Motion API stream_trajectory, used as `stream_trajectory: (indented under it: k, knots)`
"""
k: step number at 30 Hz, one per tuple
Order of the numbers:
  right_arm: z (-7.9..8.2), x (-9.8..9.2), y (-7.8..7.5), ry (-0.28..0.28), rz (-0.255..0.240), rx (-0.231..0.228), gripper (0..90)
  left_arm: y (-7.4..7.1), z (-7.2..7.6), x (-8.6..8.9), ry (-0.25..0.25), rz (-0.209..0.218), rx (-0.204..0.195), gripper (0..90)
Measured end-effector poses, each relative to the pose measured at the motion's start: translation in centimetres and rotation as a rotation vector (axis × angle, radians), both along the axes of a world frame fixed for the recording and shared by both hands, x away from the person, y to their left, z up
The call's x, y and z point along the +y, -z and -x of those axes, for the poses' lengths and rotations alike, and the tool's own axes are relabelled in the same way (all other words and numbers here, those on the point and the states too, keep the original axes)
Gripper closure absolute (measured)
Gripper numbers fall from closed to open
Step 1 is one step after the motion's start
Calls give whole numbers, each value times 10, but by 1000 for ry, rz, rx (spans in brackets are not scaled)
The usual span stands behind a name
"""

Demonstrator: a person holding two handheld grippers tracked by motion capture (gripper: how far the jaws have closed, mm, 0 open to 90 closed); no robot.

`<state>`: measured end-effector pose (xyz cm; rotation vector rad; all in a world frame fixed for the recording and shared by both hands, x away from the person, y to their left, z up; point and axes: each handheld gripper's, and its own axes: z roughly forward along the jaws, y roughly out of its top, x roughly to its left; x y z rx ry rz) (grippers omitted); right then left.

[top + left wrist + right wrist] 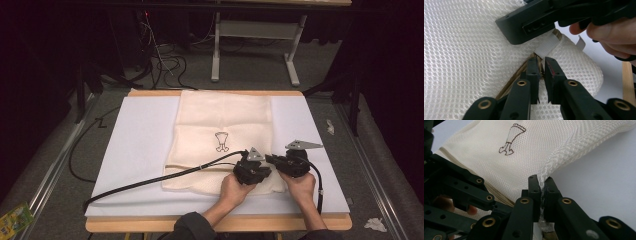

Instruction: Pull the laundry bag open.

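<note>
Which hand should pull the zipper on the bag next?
Probably the left: the left gripper pinches the mesh bag at its zipper, while the right gripper clamps the bag's edge, holding it steady.

Left claw [541, 72] nearly closed, right claw [542, 188] clamped; both hands low, side by side.

From my high view the bench [145, 135] is evenly lit from above while its surroundings fall into darkness (soft overall); the near black jaws blur, the mesh weave stays crisp.
</note>
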<state>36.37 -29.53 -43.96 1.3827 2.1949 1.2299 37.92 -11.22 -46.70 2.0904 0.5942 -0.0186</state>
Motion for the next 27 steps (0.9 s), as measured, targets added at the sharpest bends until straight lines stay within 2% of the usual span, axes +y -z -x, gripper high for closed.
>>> stream_trajectory:
  k: [7, 8, 23, 27]
  knots:
    - [0, -2, 1, 0, -8, 4, 882, -1, 0, 0, -3, 1, 3, 867]
    - [0, -3, 1, 1, -8, -2, 883, -1, 0, 1, 2, -1, -6, 868]
    - [2, -6, 0, 0, 29, -22, 883, -12, 4, 9, 25, -30, -48, 870]
    - [2, -6, 1, -8, 35, -22, 882, -12, 4, 10, 26, -40, -44, 870]
